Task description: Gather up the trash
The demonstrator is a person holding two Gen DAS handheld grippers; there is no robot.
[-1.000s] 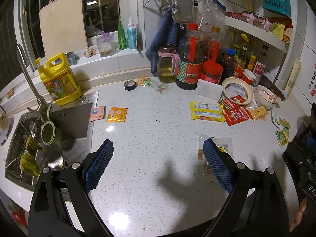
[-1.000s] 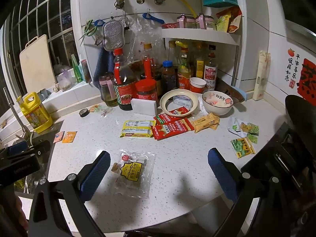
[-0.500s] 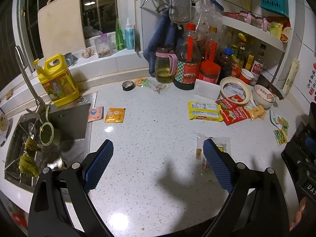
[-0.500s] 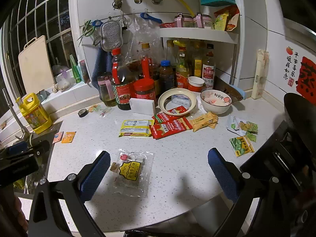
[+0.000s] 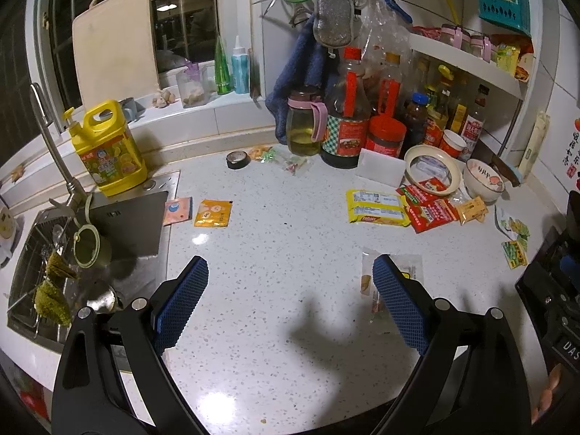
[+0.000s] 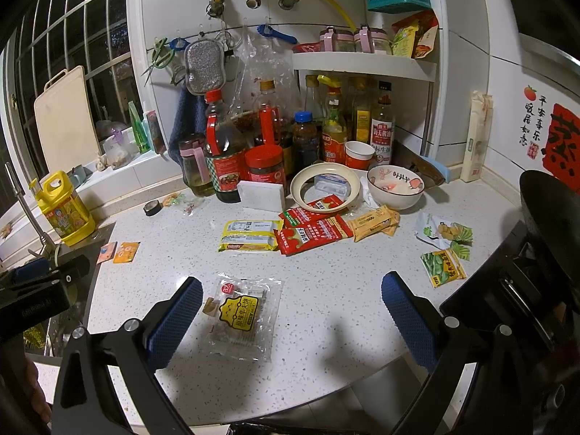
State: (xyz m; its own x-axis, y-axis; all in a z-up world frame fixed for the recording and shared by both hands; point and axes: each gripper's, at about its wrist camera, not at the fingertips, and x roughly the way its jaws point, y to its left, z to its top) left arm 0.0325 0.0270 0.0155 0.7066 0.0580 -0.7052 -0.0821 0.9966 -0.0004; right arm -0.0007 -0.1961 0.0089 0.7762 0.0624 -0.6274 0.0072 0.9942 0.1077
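Clear plastic wrapper [image 6: 242, 317] with a yellow label lies flat on the white speckled desk [image 6: 319, 297], near its front edge. In the right wrist view it is just beside the left finger of the right hand-held gripper [image 6: 291, 313], not touched by it. In the left wrist view the same wrapper [image 5: 409, 272] is partly hidden behind the right finger of the left hand-held gripper [image 5: 290, 301]. Both hand-held grippers are released, with the blue pads wide apart and nothing between them, and both hang above the desk.

Farther back on the desk lies more trash: a yellow packet [image 6: 250, 240], and red sauce packets [image 6: 311, 230] touching its right side, some of them reaching under a cream ring [image 6: 325, 186]. A tan snack wrapper [image 6: 373, 223] lies right of the red ones, close to a bowl [image 6: 395, 186]. Two green-printed snack bags [image 6: 444, 250] lie near the right edge of the desk. At the left, an orange sachet [image 5: 213, 213] and a pink sachet [image 5: 177, 210] lie side by side, the pink one at the rim of the sink [image 5: 90, 253]. A yellow detergent jug [image 5: 107, 148] stands behind the sink. A roll of black tape [image 5: 236, 160] and small candy wrappers [image 5: 279, 156] lie near the back, in front of an oil jar and sauce bottles [image 5: 346, 116].
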